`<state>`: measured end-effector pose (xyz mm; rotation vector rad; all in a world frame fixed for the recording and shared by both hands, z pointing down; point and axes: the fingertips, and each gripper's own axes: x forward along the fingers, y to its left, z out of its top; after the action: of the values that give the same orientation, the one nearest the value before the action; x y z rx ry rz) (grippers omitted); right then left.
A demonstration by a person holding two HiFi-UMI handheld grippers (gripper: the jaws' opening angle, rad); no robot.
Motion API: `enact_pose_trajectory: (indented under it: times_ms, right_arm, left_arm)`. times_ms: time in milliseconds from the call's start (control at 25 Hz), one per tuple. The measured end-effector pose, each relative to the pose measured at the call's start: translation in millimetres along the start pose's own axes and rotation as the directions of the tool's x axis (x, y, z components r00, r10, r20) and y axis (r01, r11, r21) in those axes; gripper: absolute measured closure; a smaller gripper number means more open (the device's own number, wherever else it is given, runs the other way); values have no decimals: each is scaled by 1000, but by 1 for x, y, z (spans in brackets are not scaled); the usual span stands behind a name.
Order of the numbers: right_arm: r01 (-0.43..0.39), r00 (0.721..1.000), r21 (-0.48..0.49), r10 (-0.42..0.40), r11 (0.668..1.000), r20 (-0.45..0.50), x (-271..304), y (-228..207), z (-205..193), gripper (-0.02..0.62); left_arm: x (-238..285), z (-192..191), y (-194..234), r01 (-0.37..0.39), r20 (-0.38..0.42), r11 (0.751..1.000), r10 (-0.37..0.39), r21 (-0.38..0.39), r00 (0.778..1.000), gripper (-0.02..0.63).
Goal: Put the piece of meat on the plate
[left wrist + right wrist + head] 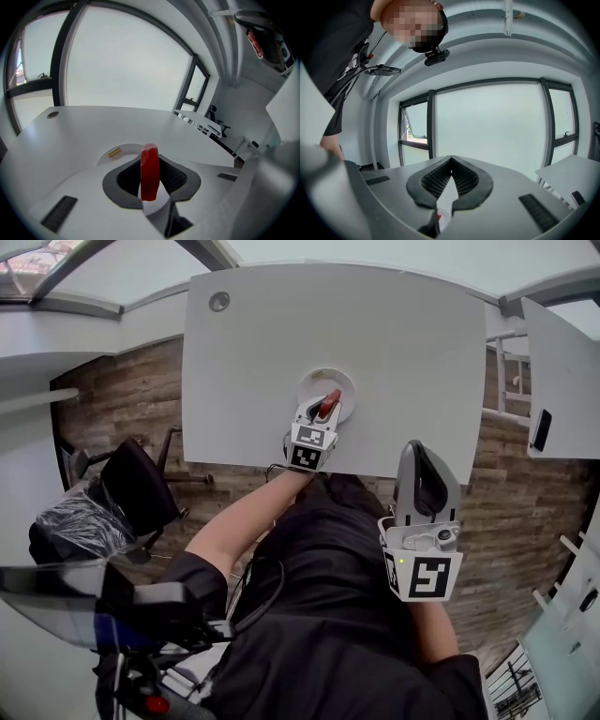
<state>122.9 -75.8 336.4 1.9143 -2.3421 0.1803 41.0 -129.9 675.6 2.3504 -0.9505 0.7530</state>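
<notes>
A red slab of meat [149,171] stands on edge between the jaws of my left gripper [151,176], which is shut on it. In the head view the left gripper [323,412] holds the meat [329,403] just over the near edge of the small white plate [319,382] on the white table [272,362]. The plate's rim [123,149], with a yellow sticker, shows right behind the jaws. My right gripper [422,486] hangs off the table's near right side, over my lap; its jaws [450,174] meet at the tips with nothing between them.
A round cable hole [218,302] sits at the table's far left corner. A second white table [562,381] with a dark phone [540,428] stands to the right. A black office chair [131,486] is on the wood floor at left. Large windows face both gripper views.
</notes>
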Motion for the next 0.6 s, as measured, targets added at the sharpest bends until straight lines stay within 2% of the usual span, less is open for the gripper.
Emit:
enact_pose_trajectory:
  times_ms: [200,600]
  right_arm:
    - [39,999,8,-39,999,26,-10,-14,2,591]
    - [41,999,2,-41,999,17,-11,-14,-3,591]
  left_arm:
    - [6,-8,-1,4,-23,1000,-4,16,1000,509]
    - [13,-11,-4,10,-24,1000,-10,-10,1000,509]
